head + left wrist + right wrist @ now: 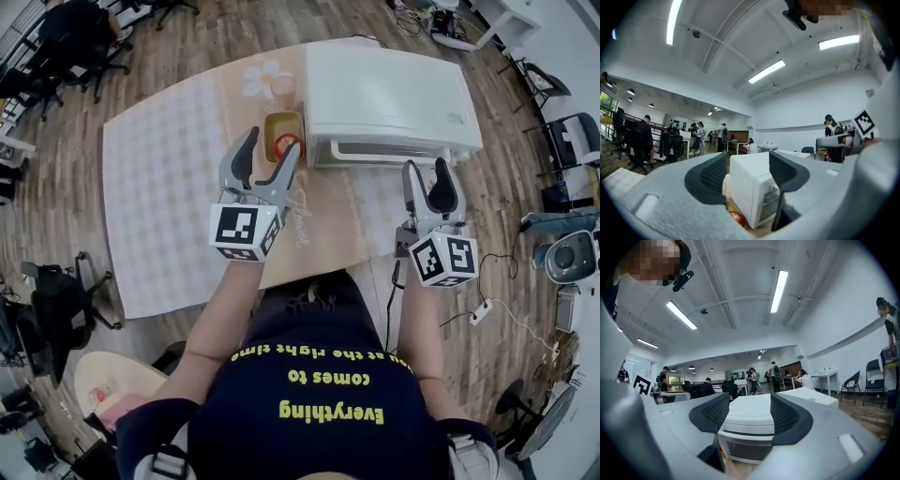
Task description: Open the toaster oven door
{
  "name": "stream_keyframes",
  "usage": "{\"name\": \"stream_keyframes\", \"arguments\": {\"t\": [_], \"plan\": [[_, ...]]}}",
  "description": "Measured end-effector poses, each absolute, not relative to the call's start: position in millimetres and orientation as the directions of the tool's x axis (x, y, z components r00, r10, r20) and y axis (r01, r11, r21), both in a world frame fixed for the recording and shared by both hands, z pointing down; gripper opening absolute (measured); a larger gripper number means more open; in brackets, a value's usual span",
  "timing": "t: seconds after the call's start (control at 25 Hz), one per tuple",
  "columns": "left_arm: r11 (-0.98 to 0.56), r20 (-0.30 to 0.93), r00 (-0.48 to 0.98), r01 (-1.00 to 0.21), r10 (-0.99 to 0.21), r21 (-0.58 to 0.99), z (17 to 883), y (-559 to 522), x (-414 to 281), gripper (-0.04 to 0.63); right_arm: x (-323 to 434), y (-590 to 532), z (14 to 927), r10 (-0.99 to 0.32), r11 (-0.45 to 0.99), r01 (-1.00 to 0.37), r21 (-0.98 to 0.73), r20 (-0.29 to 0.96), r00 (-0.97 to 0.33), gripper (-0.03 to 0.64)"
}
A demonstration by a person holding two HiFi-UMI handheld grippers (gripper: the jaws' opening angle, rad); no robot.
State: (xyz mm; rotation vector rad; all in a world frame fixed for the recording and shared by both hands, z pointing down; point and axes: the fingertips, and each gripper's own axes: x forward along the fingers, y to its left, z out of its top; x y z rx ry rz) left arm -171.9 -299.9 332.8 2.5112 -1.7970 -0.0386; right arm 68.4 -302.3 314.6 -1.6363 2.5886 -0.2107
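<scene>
Currently the right claw [427,178] hangs with its jaws apart and nothing between them, short of the toaster oven [384,94]. The oven sits on the far side of the desk [319,225] with its door [389,150] shut, facing the person. The left claw [270,150], likewise spread and empty, hovers over a yellow dish [277,127] holding something red, just beside the oven's left end. A shallow grip on the door's top edge could let the jaws slip off. A hard tug might drag the unbraced oven forward, and a careless left claw could knock the dish.
</scene>
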Motion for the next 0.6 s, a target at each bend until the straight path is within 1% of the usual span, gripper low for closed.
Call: {"name": "stream_keyframes", "arguments": {"t": [0.36,0.6], "plan": [[-0.318,0.033,0.320,-0.946,-0.947,0.071,348,-307,-154,0.278,120,-324,344,-0.927,0.342,-0.933,-0.108,0.122,-0.354,0.261],[-0.305,0.033,0.309,-0.949,-0.951,0.076,352,-315,-143,0.278,153,-351,367,-0.932,0.304,-0.950,-0.072,0.184,-0.312,0.236]]}}
